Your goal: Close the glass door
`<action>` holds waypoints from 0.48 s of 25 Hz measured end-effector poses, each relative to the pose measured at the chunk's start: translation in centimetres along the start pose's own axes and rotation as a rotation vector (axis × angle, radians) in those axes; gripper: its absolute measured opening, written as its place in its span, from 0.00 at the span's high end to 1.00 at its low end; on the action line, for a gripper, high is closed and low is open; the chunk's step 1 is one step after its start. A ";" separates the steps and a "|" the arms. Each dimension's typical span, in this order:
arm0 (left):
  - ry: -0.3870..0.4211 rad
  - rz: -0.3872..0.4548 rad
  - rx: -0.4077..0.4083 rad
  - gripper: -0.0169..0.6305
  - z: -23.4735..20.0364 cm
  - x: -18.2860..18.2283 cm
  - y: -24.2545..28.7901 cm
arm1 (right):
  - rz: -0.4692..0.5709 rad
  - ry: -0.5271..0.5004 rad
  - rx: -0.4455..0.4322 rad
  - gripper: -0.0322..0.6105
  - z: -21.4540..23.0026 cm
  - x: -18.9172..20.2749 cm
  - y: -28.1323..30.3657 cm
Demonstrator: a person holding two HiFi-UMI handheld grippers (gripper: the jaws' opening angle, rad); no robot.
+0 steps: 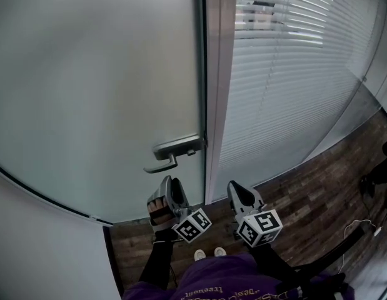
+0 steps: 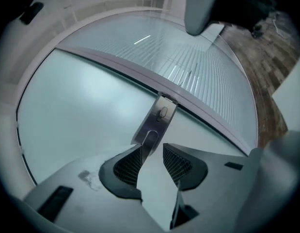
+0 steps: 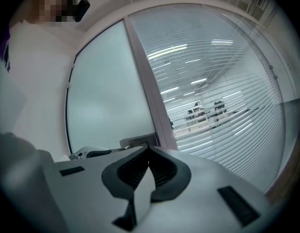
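Observation:
The frosted glass door [image 1: 99, 86] fills the left of the head view, its edge lying against the grey frame post [image 1: 218, 92]. Its metal lever handle [image 1: 171, 152] sits at the door's edge. My left gripper [image 1: 169, 181] hovers just below the handle, open and empty. In the left gripper view the handle [image 2: 157, 123] points down at the gap of the left gripper [image 2: 152, 153], its tip beside the left jaw and not clamped. My right gripper [image 1: 234, 186] is shut, off to the right before the frame; its tips meet in the right gripper [image 3: 149, 149] view, with the handle [image 3: 138, 141] behind.
Right of the frame is a glass wall with slatted blinds [image 1: 287, 86]. A white curved wall [image 1: 43, 249] borders the door at lower left. Dark wood flooring [image 1: 318, 186] runs to the right, with a white cable [image 1: 362, 225] and a dark chair base [image 1: 377, 174]. The person's shoes [image 1: 209, 253] stand below.

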State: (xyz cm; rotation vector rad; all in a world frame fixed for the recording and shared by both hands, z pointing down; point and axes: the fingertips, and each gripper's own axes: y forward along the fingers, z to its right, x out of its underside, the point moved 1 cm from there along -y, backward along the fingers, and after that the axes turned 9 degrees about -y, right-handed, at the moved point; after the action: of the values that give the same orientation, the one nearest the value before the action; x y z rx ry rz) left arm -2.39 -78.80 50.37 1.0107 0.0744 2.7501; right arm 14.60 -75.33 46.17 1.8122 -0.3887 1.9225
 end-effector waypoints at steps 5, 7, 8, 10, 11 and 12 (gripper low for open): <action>-0.373 -0.032 0.064 0.77 -0.9 1.1 -3.6 | -0.002 0.000 -0.043 0.95 -1.6 0.0 0.9; -0.509 -0.036 0.057 0.90 -1.8 1.6 -4.6 | -0.005 -0.012 -0.056 0.95 -2.2 0.0 1.0; -0.571 -0.035 0.059 0.97 -2.2 1.8 -5.1 | -0.009 -0.018 -0.062 0.95 -2.5 0.0 1.0; -0.688 -0.034 0.081 0.97 -2.8 2.1 -5.7 | -0.010 -0.026 -0.074 0.95 -3.2 -0.1 1.0; -0.746 -0.036 0.093 0.97 -2.9 2.3 -5.8 | -0.006 -0.028 -0.080 0.95 -3.4 -0.1 1.0; -0.804 -0.040 0.104 0.97 -3.0 2.5 -5.8 | -0.005 -0.030 -0.085 0.95 -3.5 -0.1 1.1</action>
State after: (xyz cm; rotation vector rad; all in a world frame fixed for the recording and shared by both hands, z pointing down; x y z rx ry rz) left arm -5.14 -72.48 49.04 2.0164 0.1060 2.1187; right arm 11.01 -74.51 45.85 1.7869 -0.4687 1.8494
